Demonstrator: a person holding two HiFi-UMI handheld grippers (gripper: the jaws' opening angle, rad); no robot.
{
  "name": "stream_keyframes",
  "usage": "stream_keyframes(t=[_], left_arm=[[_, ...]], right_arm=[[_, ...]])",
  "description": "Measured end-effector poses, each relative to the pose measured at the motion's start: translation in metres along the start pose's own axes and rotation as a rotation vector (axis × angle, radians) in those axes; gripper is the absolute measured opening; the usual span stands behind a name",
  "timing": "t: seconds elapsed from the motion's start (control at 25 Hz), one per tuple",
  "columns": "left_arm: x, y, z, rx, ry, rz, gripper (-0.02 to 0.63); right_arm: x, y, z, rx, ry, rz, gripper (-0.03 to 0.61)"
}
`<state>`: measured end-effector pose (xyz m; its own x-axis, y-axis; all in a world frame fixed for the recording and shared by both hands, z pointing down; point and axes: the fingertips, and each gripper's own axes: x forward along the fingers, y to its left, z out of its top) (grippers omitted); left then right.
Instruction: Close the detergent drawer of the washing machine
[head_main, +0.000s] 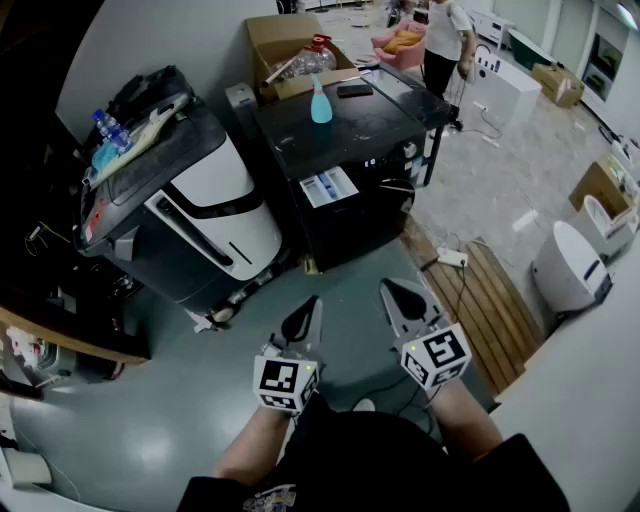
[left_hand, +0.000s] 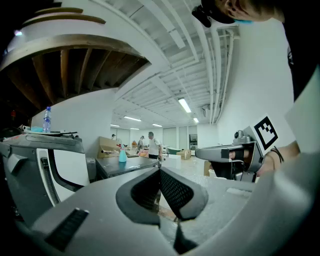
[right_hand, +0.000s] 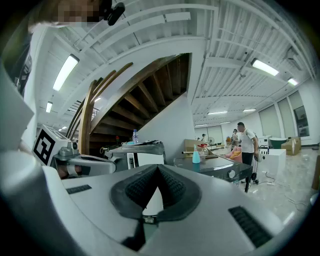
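Note:
The black washing machine (head_main: 345, 140) stands ahead of me. Its white and blue detergent drawer (head_main: 328, 186) appears pulled out of the front's upper left. My left gripper (head_main: 305, 318) and right gripper (head_main: 400, 298) hang side by side over the grey floor, well short of the machine. Both are shut with nothing between the jaws. The left gripper view shows the shut left gripper (left_hand: 160, 170) with the machine (left_hand: 125, 167) beyond it. In the right gripper view the right gripper (right_hand: 158, 167) is shut too, and the machine (right_hand: 220, 167) sits to its right.
A teal spray bottle (head_main: 320, 103) and a dark flat object (head_main: 354, 90) lie on the machine's top. A big grey and white appliance (head_main: 200, 215) stands at its left, a cardboard box (head_main: 295, 55) behind. Wooden boards (head_main: 485, 300), a power strip (head_main: 452, 257) and a person (head_main: 445, 40) are at right.

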<state>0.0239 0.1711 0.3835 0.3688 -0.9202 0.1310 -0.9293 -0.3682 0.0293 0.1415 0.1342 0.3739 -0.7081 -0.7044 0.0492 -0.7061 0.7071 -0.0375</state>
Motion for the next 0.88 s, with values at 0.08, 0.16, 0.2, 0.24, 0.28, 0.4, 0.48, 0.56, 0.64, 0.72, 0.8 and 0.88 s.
stream_keyframes(t=[0.08, 0.16, 0.2, 0.24, 0.28, 0.4, 0.48, 0.56, 0.64, 0.72, 0.8, 0.88], left_arm=[[0.001, 0.002, 0.0, 0.003, -0.006, 0.002, 0.003], [0.001, 0.002, 0.001, 0.001, -0.005, 0.006, 0.003], [0.002, 0.003, 0.001, 0.0, -0.005, 0.008, 0.003], [0.002, 0.003, 0.002, -0.001, -0.005, 0.011, 0.003], [0.001, 0.002, 0.003, -0.002, -0.006, 0.015, 0.003], [0.0, 0.001, 0.005, 0.002, -0.011, 0.028, 0.003], [0.0, 0.001, 0.007, 0.009, -0.015, 0.036, 0.003], [0.0, 0.001, 0.009, 0.016, -0.019, 0.04, 0.004], [0.0, 0.002, 0.01, 0.018, -0.015, 0.044, 0.005], [0.001, 0.005, 0.01, 0.022, -0.012, 0.049, 0.005], [0.002, 0.011, 0.01, 0.024, -0.012, 0.057, 0.005], [0.006, 0.02, 0.01, 0.026, -0.016, 0.062, 0.005]], right_arm=[[0.0, 0.0, -0.001, 0.019, 0.021, -0.007, -0.003], [0.0, -0.001, 0.0, 0.024, 0.007, -0.003, -0.003], [0.0, -0.002, 0.001, 0.024, -0.01, 0.002, -0.002], [0.0, -0.003, 0.002, 0.024, -0.023, 0.004, -0.002], [-0.001, -0.004, 0.003, 0.026, -0.029, 0.005, -0.002], [-0.004, -0.005, 0.006, 0.024, -0.036, 0.004, 0.0], [-0.005, -0.007, 0.008, 0.022, -0.045, 0.004, 0.0], [-0.006, -0.009, 0.009, 0.024, -0.051, 0.005, 0.0], [-0.004, -0.01, 0.009, 0.028, -0.054, 0.004, 0.0], [-0.001, -0.011, 0.009, 0.032, -0.057, 0.005, 0.0], [0.005, -0.01, 0.009, 0.031, -0.063, 0.009, 0.0], [0.013, -0.011, 0.009, 0.027, -0.067, 0.012, 0.0]])
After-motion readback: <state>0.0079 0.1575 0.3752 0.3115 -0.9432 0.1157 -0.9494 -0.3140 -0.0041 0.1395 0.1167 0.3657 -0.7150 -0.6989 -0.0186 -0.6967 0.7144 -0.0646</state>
